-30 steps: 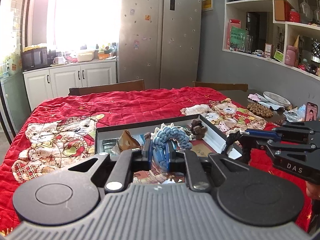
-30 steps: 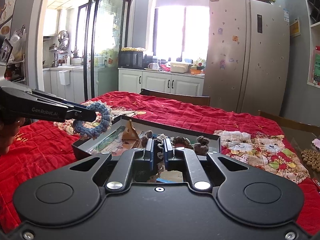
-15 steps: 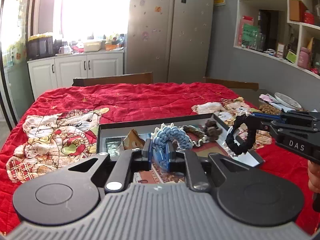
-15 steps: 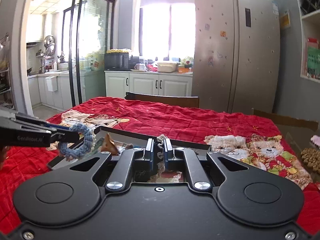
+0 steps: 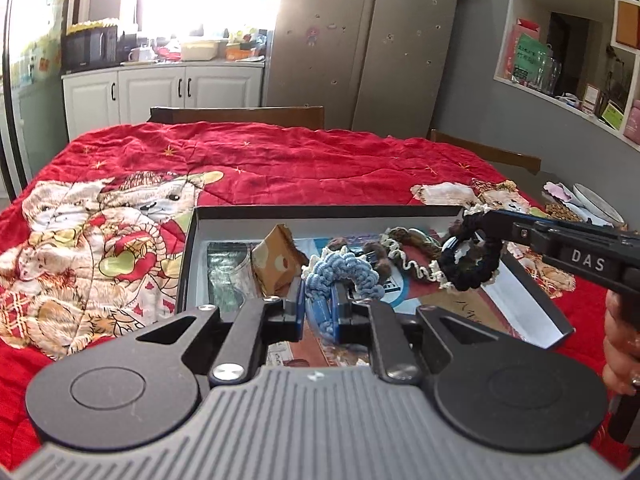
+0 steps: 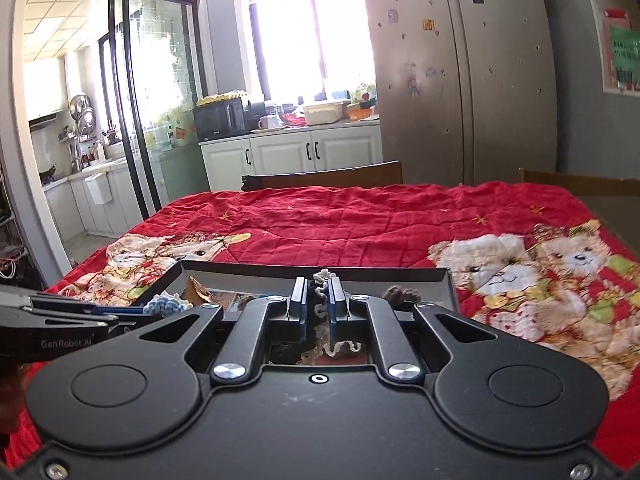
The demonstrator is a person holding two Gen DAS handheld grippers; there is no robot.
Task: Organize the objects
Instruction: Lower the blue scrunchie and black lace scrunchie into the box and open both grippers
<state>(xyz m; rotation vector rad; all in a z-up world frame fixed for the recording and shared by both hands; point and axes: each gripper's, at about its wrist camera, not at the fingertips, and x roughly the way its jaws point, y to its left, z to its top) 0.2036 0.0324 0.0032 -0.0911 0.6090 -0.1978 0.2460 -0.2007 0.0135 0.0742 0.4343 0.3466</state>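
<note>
Over the open box on the red-quilted tabletop: left tool clamped on a blue scrunchie, right tool clamped on a black scrunchie. Risks snagging loops on the box wall, spilling contents. Lower and nearer the box than a second ago.

A quilted red cloth with fuzzy bear patches covers the bench. The box looks like matt dark card, white inside. Both scrunchies, blue and black, are rough crocheted yarn. The fridge is brushed metal.
</note>
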